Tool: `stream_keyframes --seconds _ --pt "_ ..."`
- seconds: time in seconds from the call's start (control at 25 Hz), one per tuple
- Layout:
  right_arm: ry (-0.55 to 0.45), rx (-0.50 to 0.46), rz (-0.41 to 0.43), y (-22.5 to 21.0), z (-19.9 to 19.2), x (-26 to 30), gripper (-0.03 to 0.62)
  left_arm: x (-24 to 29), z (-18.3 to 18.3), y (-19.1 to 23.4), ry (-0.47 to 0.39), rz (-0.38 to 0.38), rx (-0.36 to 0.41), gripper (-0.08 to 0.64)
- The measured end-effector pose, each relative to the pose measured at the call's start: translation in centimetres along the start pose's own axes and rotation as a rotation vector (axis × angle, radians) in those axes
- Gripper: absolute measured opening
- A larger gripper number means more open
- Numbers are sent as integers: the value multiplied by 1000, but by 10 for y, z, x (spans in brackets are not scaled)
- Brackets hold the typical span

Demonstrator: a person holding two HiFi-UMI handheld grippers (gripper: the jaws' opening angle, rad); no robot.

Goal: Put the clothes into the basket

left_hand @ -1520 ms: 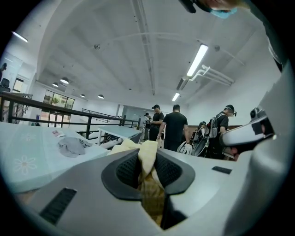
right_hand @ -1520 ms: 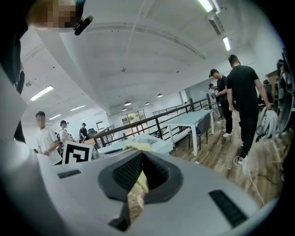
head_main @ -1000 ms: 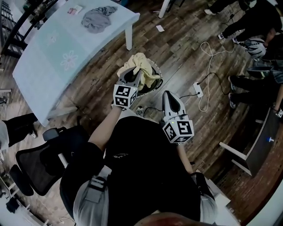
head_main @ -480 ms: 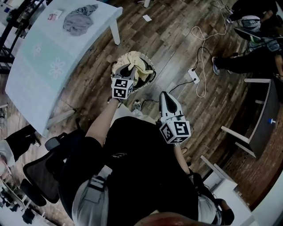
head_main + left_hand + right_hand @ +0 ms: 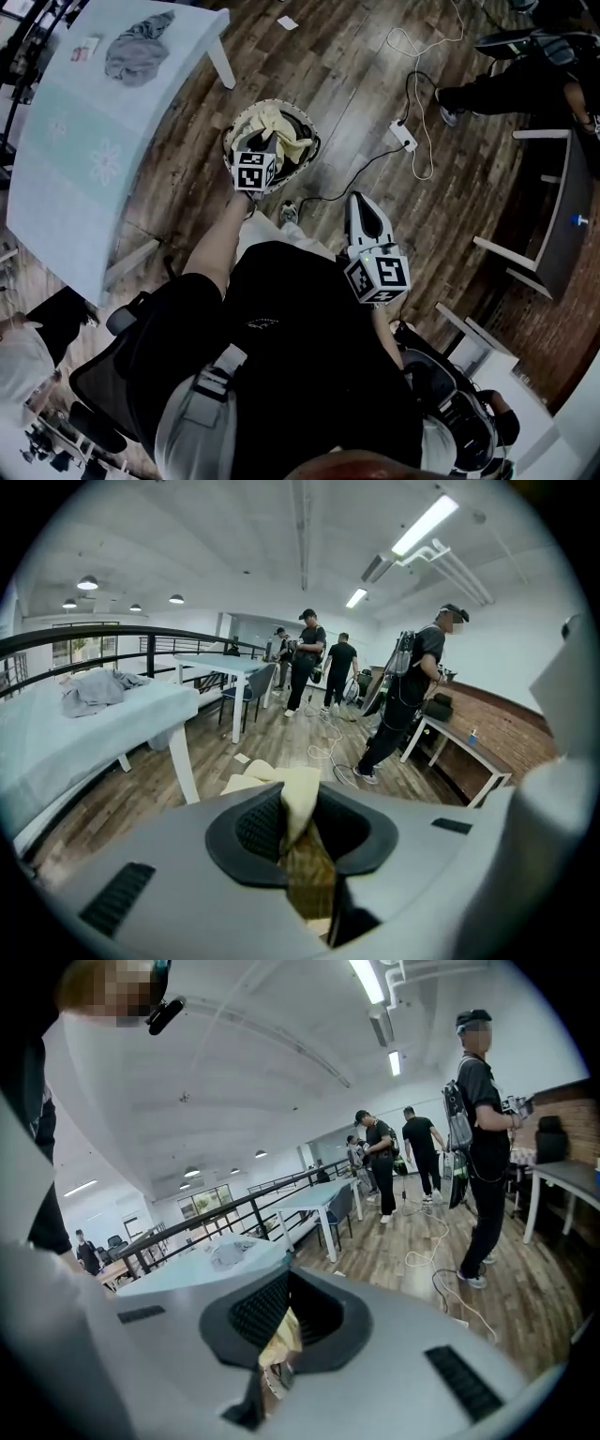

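Observation:
A round woven basket [image 5: 238, 123] stands on the wood floor beside a pale table [image 5: 75, 159]. A yellow cloth [image 5: 284, 128] lies bunched in it. My left gripper [image 5: 272, 143] reaches down into the basket and is shut on that cloth. In the left gripper view the yellow cloth [image 5: 296, 797] is pinched between the dark pads of the left gripper [image 5: 300, 829] and hangs below them. A grey garment [image 5: 136, 47] lies on the tabletop, also seen as a grey heap [image 5: 94, 688]. My right gripper [image 5: 357, 199] hovers to the right of the basket, shut and holding nothing.
A white power strip with a looped cable [image 5: 403, 136] lies on the floor right of the basket. The table leg [image 5: 217, 61] stands just behind the basket. A black office chair [image 5: 103, 375] is at lower left. Several people stand farther off, and a bench [image 5: 553, 216] stands at right.
My left gripper has gone down with the yellow cloth, from above the basket's rim into the basket. The right gripper has shifted only a little.

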State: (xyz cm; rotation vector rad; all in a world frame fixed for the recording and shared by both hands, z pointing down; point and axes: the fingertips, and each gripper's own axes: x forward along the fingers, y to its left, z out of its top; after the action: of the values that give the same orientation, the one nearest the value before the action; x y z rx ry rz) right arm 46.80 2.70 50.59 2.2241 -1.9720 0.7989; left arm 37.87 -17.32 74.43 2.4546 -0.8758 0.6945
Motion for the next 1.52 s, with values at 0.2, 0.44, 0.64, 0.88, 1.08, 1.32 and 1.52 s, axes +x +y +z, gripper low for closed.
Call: stream_keyframes --seconds 0.2,0.44,0.64,0.88,1.08,1.32,1.52 --pt "-2 14 -43 -8 -2 -6 9 18 -21 5 71 0 -25 80" --pt "6 22 -70 -12 -5 -9 9 35 -40 9 133 11 -24 80" --pt "7 21 -79 -12 -7 -10 9 43 -40 13 144 -14 -62 124" --pt "-5 21 -68 -8 -7 -12 9 38 -39 7 152 -29 -21 235" --pt "-13 19 -46 -2 -6 -12 9 22 -47 2 157 -32 -22 128" --pt "-15 5 -4 6 -9 -15 9 -12 -64 -10 151 -44 -10 14" --pt "-10 -20 62 19 -8 -13 9 -51 -52 -23 79 -40 -26 14"
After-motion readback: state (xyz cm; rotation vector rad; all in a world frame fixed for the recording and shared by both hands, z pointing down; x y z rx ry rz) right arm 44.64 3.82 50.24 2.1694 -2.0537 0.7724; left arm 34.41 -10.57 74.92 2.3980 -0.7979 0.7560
